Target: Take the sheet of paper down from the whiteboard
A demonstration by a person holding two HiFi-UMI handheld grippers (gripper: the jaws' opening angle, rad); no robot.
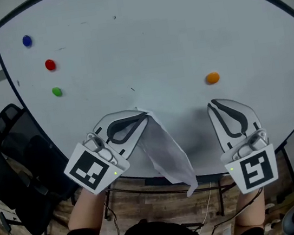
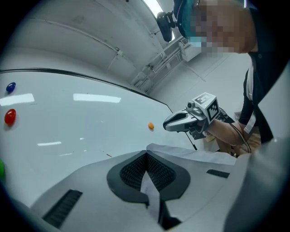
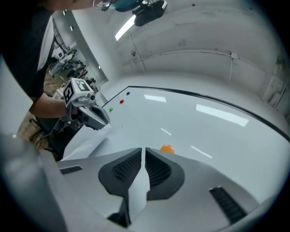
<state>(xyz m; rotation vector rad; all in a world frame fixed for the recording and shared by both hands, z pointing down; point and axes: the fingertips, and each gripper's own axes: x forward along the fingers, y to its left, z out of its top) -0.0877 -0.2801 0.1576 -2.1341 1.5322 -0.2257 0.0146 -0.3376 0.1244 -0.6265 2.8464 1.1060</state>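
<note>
The left gripper (image 1: 144, 115) has its fingers (image 2: 129, 174) shut tight on the top corner of the paper (image 1: 165, 150). The sheet is off the whiteboard (image 1: 152, 42) and hangs from the fingertips, rumpled, drooping down and to the right across the board's lower edge. In the left gripper view the paper spreads out just beyond the closed tips. The right gripper (image 1: 210, 103) is well apart from the sheet, near the board's lower right edge, its fingers drawn in to a thin slit with nothing between them. An orange magnet (image 1: 212, 78) sits on the board just above those tips. Blue (image 1: 27, 41), red (image 1: 50, 64) and green (image 1: 56, 91) magnets run down the left edge.
</note>
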